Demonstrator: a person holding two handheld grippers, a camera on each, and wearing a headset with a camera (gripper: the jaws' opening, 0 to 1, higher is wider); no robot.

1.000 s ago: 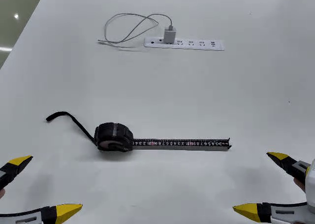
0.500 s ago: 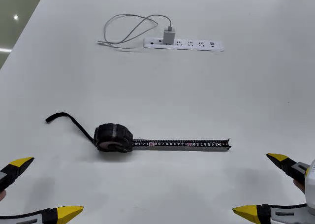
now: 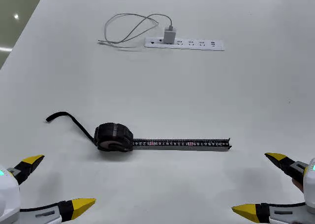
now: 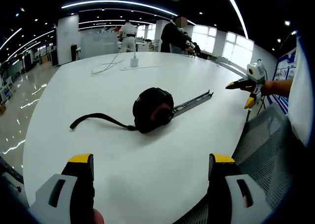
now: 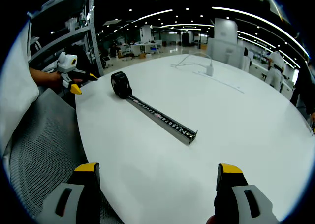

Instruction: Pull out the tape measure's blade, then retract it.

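1. The tape measure (image 3: 113,137), a rounded matte black case, lies on the smooth white table (image 3: 197,96), near the front edge and left of centre.
2. Its thin, flat blade (image 3: 182,144) lies drawn out straight to the right, finely marked, with a small hooked end.
3. A black strap (image 3: 69,119) curls away to the left of the case.
4. The yellow-tipped left gripper (image 3: 58,183) is spread wide with nothing in it, near and left of the case.
5. The right gripper (image 3: 259,184), equally wide, grips nothing, near and right of the blade's end.
6. On the far side lies a flat white power strip (image 3: 184,44) with a looped grey cable (image 3: 130,27).
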